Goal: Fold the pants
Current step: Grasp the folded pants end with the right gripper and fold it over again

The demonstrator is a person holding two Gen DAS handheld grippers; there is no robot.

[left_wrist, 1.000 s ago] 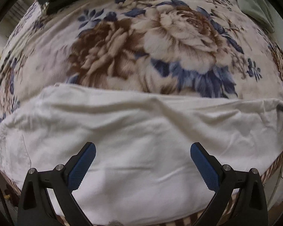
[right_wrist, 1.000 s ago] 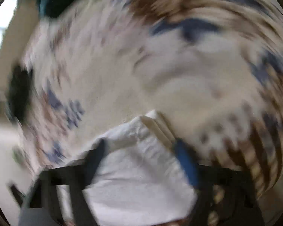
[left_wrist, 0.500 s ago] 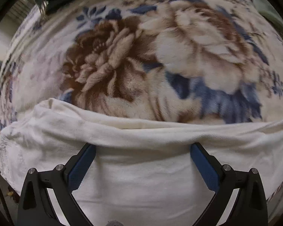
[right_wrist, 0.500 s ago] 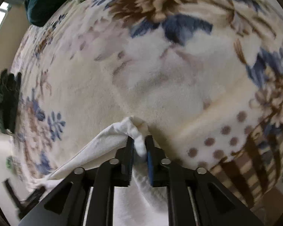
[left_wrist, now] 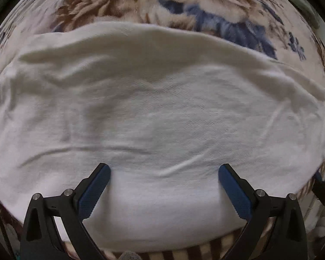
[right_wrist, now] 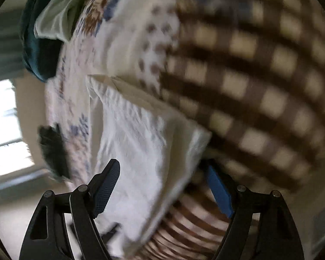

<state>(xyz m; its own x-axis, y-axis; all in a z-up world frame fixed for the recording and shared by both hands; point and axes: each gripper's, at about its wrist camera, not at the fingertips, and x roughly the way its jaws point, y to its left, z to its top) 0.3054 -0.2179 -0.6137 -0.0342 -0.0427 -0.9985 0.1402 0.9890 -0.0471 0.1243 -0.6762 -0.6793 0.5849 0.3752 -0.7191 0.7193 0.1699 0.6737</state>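
Observation:
The white pants [left_wrist: 162,112] lie folded flat across a floral blanket [left_wrist: 184,6], filling most of the left wrist view. My left gripper [left_wrist: 164,171] is open just above the pants near their front edge, holding nothing. In the blurred right wrist view the pants [right_wrist: 140,143] show as a white strip with a folded end pointing away. My right gripper [right_wrist: 162,173] is open over that strip, holding nothing.
The blanket's brown checked border [right_wrist: 249,75] covers the right of the right wrist view. Green and dark teal clothes [right_wrist: 47,26] are piled at the far end of the bed. A dark object [right_wrist: 52,149] lies at the left near a bright window [right_wrist: 4,125].
My right gripper was shut on a corner of the pants half a second ago; it has let go, opened and swung away. My left gripper stayed open and drew back so more of the pants shows.

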